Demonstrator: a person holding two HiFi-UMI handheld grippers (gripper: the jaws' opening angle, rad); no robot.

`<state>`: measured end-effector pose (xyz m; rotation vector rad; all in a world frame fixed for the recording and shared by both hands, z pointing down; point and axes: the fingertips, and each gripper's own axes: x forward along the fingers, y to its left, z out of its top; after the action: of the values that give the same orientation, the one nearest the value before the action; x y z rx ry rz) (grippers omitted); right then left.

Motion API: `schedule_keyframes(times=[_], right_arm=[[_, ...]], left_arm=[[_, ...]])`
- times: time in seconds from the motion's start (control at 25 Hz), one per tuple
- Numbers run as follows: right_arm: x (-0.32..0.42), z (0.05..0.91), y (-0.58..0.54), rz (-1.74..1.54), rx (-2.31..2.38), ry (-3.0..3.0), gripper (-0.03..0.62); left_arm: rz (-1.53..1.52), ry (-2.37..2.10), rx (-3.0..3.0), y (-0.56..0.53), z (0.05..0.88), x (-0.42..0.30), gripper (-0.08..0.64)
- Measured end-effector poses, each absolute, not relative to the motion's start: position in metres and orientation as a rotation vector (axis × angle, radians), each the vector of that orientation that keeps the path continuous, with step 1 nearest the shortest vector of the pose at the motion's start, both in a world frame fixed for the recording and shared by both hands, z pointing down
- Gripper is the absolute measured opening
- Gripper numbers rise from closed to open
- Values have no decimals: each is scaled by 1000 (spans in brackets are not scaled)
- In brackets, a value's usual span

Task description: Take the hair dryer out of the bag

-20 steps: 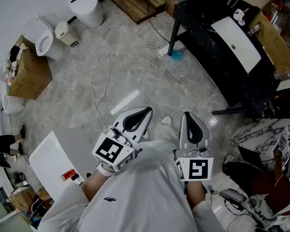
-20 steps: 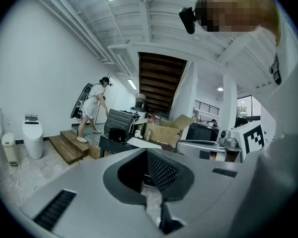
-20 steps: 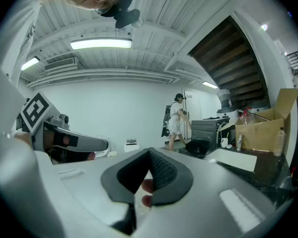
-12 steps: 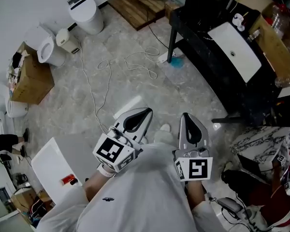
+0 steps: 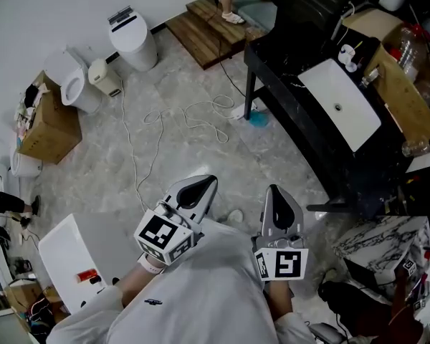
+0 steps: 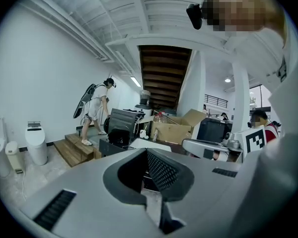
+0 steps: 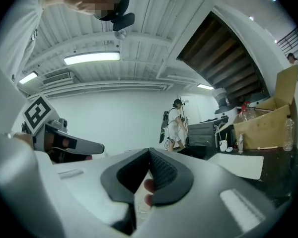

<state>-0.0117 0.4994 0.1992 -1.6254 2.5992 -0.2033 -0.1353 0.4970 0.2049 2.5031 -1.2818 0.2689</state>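
I see no hair dryer in any view. A dark boxy case [image 5: 309,4] stands at the far end of the black table [image 5: 308,153]; whether it is the bag I cannot tell. It also appears in the left gripper view as a grey-black case [image 6: 121,127]. My left gripper [image 5: 203,186] and right gripper [image 5: 275,194] are held side by side close to my chest, above the marble floor and well short of the table. Both are shut with nothing between the jaws, as the left gripper [image 6: 147,151] and right gripper [image 7: 149,150] views show.
A white board [image 5: 340,102] and a cardboard box [image 5: 408,77] lie on the table. Two toilets [image 5: 132,31] [image 5: 72,81], a floor box [image 5: 46,124], a white cable [image 5: 190,117] and a white panel [image 5: 68,253] surround me. A person [image 6: 97,108] stands on wooden steps [image 5: 208,24].
The floor and table have slid down and left in the head view, bringing the table's far end and the steps into sight. Both grippers stay shut and held close.
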Motion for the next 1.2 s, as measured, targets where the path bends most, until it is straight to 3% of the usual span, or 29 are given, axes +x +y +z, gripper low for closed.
schedule_keyframes(times=[0.56,0.6,0.64,1.2], right_arm=[[10,210,452,-300,-1695,2547,11],[11,209,443,-294,-1699,2553,33],[12,209,434,-290,-1708,2554,57],[-6,205,225,-354,-1816,2502,55]], left_arm=[[250,-1150,2528,427,223,-99,8],[240,-1133,2532,415,225,-96,8],[235,-1117,2535,403,228,-93,8],[214,-985,2558,183,228,-102,8]])
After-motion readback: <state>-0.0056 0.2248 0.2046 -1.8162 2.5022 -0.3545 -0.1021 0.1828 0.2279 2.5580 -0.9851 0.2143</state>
